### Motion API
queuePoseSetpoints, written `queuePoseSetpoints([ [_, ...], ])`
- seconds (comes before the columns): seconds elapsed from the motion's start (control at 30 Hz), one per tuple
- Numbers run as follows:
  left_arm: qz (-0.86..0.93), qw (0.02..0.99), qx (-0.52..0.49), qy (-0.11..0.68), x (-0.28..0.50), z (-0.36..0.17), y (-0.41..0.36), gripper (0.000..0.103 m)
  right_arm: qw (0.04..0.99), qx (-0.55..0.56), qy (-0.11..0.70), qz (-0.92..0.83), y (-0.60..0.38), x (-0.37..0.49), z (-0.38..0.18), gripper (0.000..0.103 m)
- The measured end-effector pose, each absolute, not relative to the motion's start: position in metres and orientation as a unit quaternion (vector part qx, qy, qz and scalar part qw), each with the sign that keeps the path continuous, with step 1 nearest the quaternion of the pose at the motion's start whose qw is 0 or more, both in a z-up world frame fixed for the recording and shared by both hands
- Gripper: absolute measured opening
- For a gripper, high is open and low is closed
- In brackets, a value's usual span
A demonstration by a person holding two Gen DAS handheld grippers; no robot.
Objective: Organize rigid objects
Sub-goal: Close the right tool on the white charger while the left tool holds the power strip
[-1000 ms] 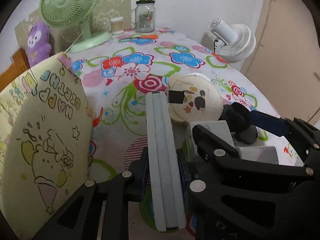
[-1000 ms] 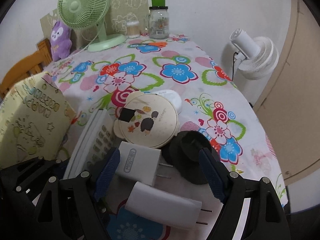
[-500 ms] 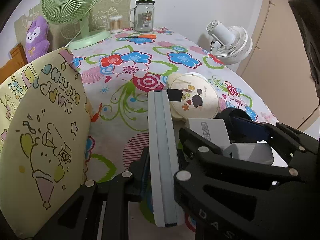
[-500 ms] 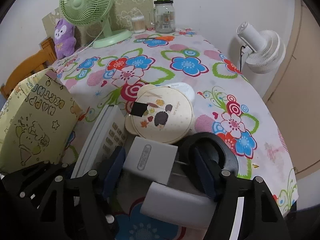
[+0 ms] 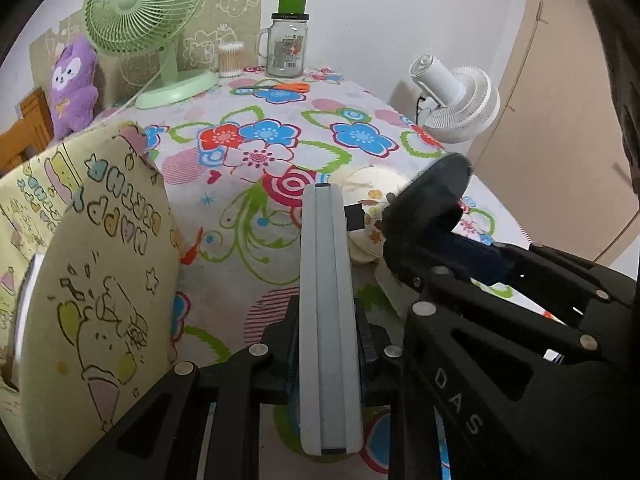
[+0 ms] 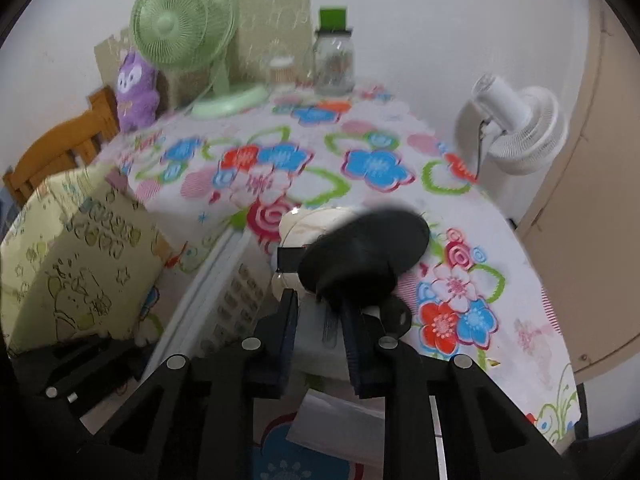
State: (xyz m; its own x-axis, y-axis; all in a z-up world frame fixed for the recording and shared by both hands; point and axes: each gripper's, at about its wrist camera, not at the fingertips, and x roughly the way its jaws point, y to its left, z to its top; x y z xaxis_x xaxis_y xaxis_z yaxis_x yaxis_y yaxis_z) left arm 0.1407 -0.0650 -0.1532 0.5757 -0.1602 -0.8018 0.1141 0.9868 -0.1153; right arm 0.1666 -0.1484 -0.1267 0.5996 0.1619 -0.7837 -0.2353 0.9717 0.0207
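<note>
- The left gripper (image 5: 328, 344) is clamping the grey calculator (image 5: 327, 312) on its long edges, holding it edge-up above the flowered tabletop (image 5: 256, 152), just right of the yellow birthday gift bag (image 5: 92, 264).
- The right gripper (image 6: 320, 316) is pinching the rim of a black round lid (image 6: 360, 252); its jaws have just been closing and now stand narrow on that rim, the lid tilted up off the tabletop, well right of the bag.
- A cream round tin with animal pictures (image 5: 372, 184) is lying behind the calculator, partly hidden by the black lid.
- A white charger block (image 6: 320, 332) is lying under the right gripper, and a second white adapter (image 6: 340, 420) is sitting nearer the camera.
- Far beyond the bag, a green desk fan (image 5: 144, 12), a purple plush toy (image 5: 74, 84), a cotton-swab pot (image 5: 231, 58) and a glass jar with a green cap (image 5: 287, 40) are standing along the wall, orange scissors (image 5: 276, 87) lying before the jar.
- A white fan (image 5: 456, 100) is standing off the tabletop's right edge.
</note>
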Motion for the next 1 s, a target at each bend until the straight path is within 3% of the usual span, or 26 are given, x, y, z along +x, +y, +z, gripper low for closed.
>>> queuePoseSetpoints([
  [0.2, -0.080, 0.881, -0.018, 0.467, 0.138, -0.164, -0.069, 0.021, 0.897, -0.030, 0.431, 0.094, -0.157, 0.160, -0.130, 0.026],
  [0.27, -0.082, 0.881, -0.015, 0.466, 0.137, -0.164, -0.072, 0.021, 0.896, -0.030, 0.433, 0.091, -0.159, 0.160, -0.128, 0.032],
  [0.33, -0.083, 0.881, -0.011, 0.465, 0.136, -0.164, -0.073, 0.021, 0.894, -0.029, 0.438, 0.087, -0.161, 0.159, -0.129, 0.053],
  [0.5, -0.083, 0.882, -0.009, 0.465, 0.135, -0.164, -0.073, 0.021, 0.890, -0.034, 0.447, 0.082, -0.163, 0.156, -0.133, 0.067],
  [0.87, -0.079, 0.881, -0.013, 0.467, 0.134, -0.164, -0.069, 0.021, 0.882, -0.023, 0.461, 0.100, -0.159, 0.154, -0.133, 0.064],
  [1.0, -0.078, 0.882, -0.009, 0.464, 0.133, -0.166, -0.072, 0.021, 0.882, -0.055, 0.458, 0.090, -0.151, 0.156, -0.139, 0.053],
])
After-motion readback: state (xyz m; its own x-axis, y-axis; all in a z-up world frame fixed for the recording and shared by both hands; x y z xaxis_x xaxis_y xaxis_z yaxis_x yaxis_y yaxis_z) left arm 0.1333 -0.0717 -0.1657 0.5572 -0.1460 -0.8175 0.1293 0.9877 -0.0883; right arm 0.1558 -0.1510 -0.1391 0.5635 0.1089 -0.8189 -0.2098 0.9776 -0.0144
